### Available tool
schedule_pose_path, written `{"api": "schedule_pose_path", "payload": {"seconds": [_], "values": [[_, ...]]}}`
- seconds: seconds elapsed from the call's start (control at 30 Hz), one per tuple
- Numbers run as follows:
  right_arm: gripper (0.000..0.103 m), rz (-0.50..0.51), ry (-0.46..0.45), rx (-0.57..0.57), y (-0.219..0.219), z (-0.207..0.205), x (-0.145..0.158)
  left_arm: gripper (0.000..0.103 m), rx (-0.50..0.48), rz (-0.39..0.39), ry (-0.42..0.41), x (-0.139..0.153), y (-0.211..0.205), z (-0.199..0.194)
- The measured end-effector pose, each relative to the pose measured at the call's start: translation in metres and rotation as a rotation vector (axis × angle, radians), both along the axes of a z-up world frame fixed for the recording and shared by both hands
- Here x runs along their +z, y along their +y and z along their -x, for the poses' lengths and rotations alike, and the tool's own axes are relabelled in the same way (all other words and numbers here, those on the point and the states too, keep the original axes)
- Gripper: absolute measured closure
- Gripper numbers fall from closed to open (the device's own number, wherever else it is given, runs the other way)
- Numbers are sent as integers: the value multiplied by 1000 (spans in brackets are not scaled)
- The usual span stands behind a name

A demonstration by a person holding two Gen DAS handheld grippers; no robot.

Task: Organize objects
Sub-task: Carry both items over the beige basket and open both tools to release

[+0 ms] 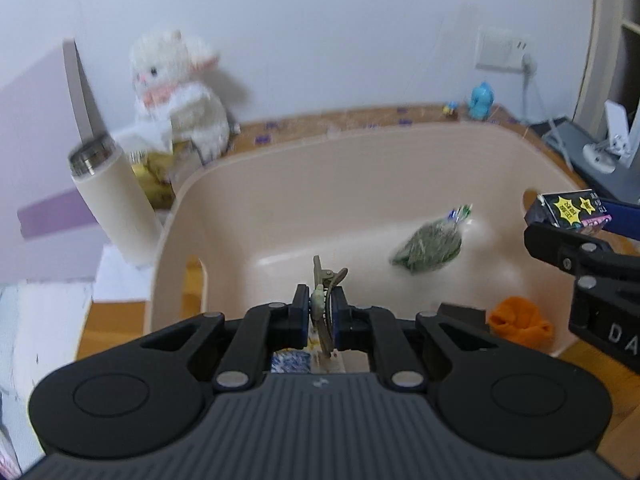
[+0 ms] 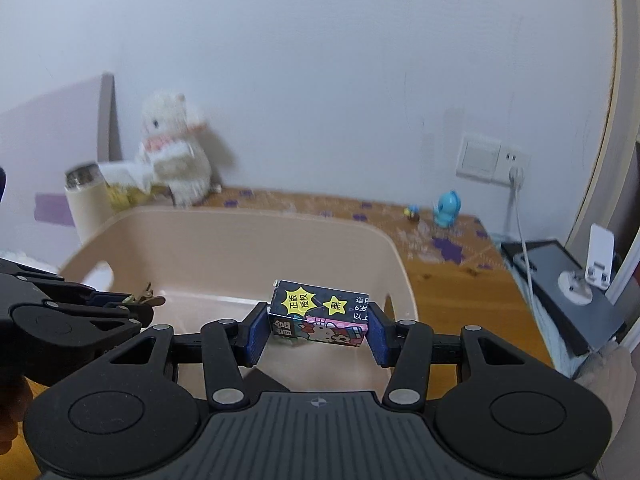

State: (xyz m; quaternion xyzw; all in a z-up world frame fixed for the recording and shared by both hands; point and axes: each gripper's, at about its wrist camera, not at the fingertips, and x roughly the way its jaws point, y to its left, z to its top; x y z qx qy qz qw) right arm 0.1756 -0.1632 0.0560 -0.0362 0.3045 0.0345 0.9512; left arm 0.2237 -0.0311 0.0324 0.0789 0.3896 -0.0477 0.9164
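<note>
My left gripper (image 1: 323,312) is shut on an olive-green hair clip (image 1: 325,280), held over the near rim of a beige plastic basket (image 1: 280,184). The clip's tip (image 2: 146,299) also shows at the left of the right wrist view. A green leafy packet (image 1: 426,248) lies on the basket floor. My right gripper (image 2: 318,330) is shut on a small dark cartoon-printed box (image 2: 320,314), held above the basket's (image 2: 240,236) near right side. The box (image 1: 568,210) shows at the right edge of the left wrist view.
A white plush toy (image 1: 176,96) and a cream thermos (image 1: 112,200) stand left of the basket near a lilac box (image 1: 36,160). An orange cloth (image 1: 520,320) lies near the front rim. A blue figurine (image 2: 448,208), wall socket with cable and a phone stand (image 2: 592,272) are at right.
</note>
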Motion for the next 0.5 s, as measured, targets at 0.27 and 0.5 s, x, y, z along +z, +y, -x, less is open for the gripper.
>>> {"api": "schedule_pose_path", "payload": {"seconds": [0.27, 0.5], "values": [[55, 59, 104, 15, 7, -20, -28, 90, 43, -7, 82, -22, -1, -15], [32, 68, 87, 6, 10, -21, -34, 38, 54, 4, 40, -17, 3, -11]]}}
